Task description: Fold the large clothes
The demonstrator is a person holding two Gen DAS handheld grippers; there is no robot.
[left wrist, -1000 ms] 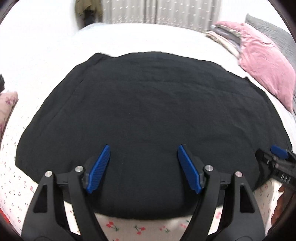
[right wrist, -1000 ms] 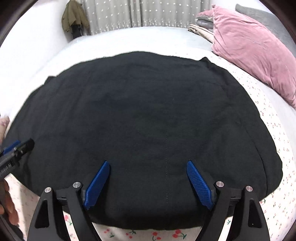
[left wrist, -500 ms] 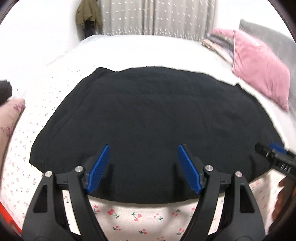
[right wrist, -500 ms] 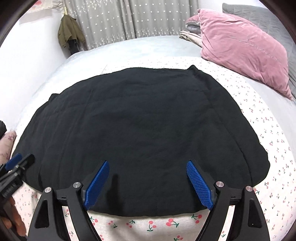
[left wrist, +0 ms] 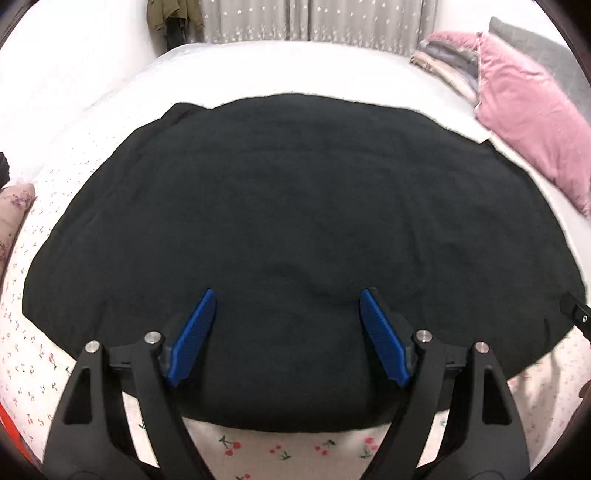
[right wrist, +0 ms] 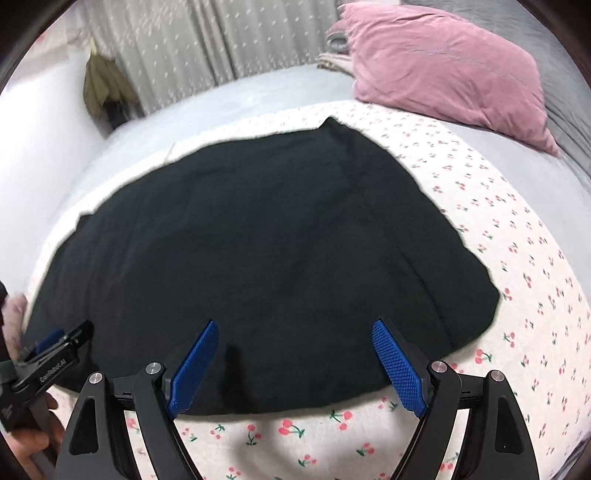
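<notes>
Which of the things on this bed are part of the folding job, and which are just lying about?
Part of the job:
- black garment, spread flat on the cherry-print sheet
- left gripper, jaws opening, nothing between them
- right gripper, open, empty

Just lying about:
- pink pillow
- stack of folded fabrics
- olive jacket hanging by the curtain

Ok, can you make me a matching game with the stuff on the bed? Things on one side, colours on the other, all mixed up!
Things:
1. big garment spread on the bed
2. pillow
3. pads on the tongs
4. cherries printed on the sheet

Colours:
A. blue
B. red
C. black
D. pink

Pairs: 1-C, 2-D, 3-A, 4-B
</notes>
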